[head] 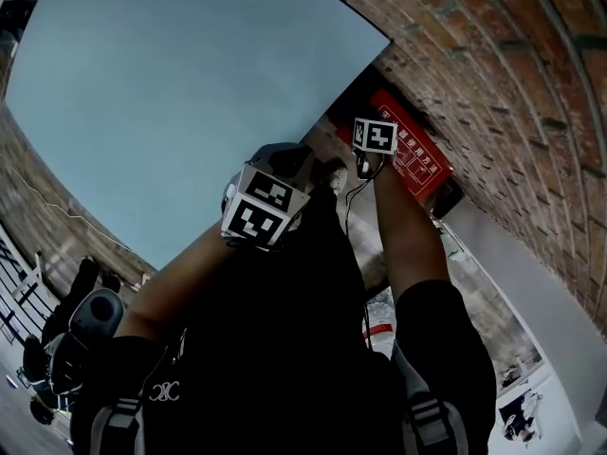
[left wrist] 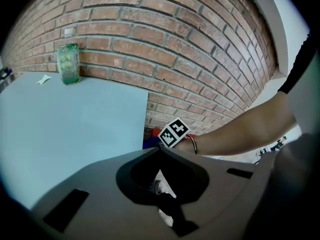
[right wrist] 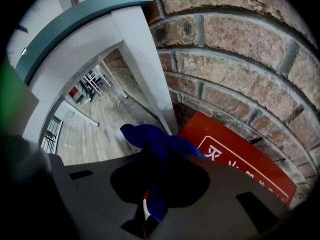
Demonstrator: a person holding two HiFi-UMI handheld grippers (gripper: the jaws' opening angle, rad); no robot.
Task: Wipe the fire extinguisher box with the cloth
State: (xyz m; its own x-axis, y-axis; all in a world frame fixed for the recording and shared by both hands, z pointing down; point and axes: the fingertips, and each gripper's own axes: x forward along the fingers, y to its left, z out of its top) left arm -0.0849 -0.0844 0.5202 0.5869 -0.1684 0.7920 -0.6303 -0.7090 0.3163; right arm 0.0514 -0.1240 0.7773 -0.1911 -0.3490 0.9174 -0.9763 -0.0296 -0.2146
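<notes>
While our right tongs [right wrist: 159,156] are clamped on the blue cloth [right wrist: 145,136], a bunched end of it sticks out past the tips, up and to the left, and a narrower tail hangs back through the opening in the tongs' body. Just beyond that bunch we see the red fire extinguisher box [right wrist: 235,159], its face bearing white characters inside a white frame. The cloth sits at the box's upper left corner in this view, though we cannot tell whether it touches the surface. The box lies against the brick wall [right wrist: 240,49], with a white door frame [right wrist: 135,49] just to its left.

Our left tongs [left wrist: 159,151] are drawn together with nothing between them. They are held farther from the box, behind the right forearm [left wrist: 240,129], whose marker cube shows just ahead of the tips. To their left spreads the pale blue counter [left wrist: 75,129], and at its far edge a green bottle [left wrist: 68,64] stands upright against the bricks, with a small pale scrap [left wrist: 44,79] lying beside it.
</notes>
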